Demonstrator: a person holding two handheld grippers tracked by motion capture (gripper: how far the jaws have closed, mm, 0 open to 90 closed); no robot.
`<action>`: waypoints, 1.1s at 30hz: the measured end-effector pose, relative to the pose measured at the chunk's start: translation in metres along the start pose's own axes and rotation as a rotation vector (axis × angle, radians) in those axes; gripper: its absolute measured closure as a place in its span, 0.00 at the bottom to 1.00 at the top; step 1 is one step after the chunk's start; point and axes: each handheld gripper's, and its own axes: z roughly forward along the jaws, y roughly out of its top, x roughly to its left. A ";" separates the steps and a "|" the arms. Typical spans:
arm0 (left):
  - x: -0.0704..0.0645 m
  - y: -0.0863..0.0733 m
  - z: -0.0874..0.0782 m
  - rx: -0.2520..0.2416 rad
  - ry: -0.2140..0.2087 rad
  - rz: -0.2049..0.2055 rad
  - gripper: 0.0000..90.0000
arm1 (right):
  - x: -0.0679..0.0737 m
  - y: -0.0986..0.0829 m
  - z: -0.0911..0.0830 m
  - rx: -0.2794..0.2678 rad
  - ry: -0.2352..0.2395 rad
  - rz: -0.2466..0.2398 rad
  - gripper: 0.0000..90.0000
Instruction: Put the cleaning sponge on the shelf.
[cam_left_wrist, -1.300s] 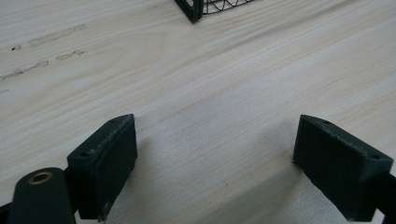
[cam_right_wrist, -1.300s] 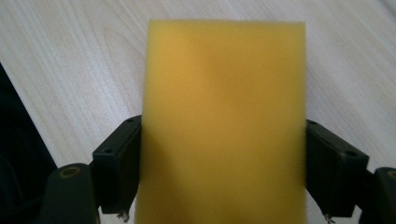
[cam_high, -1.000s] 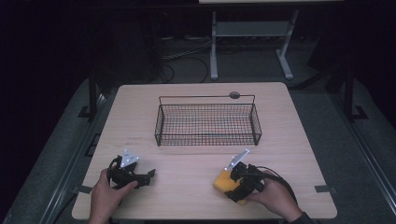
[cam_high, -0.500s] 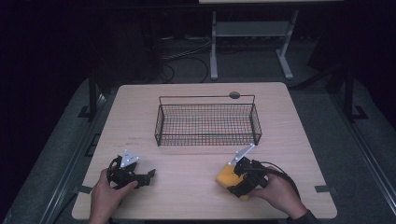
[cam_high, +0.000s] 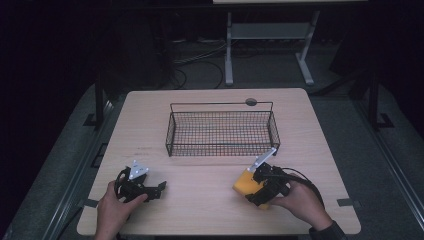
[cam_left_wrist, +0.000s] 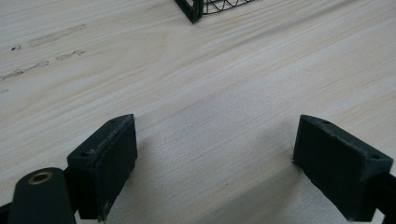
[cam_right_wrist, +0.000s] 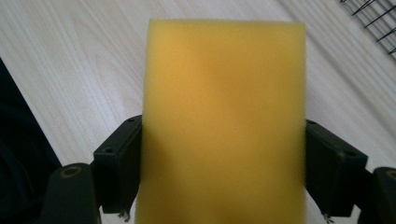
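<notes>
Left hand-held gripper (cam_high: 159, 189) rests on the desk (cam_high: 200, 210), near and left of the wire basket's (cam_high: 222, 131) near-left corner, its jaws spread wide with only bare wood between them. Right hand-held gripper (cam_high: 250, 190), near the basket's near-right corner, grips a yellow sponge (cam_right_wrist: 224, 126) by its two sides; the sponge sits just in front of the basket, over the desk.
</notes>
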 end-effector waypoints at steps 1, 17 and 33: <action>0.000 0.000 0.000 0.000 0.000 0.000 0.14 | -0.001 0.001 -0.001 -0.002 0.000 0.000 0.26; 0.000 0.000 0.000 0.000 0.000 0.000 0.14 | -0.011 0.012 -0.018 -0.029 -0.006 0.017 0.26; 0.000 0.000 0.000 -0.003 0.000 -0.003 0.14 | -0.030 0.021 -0.033 -0.065 -0.023 0.055 0.26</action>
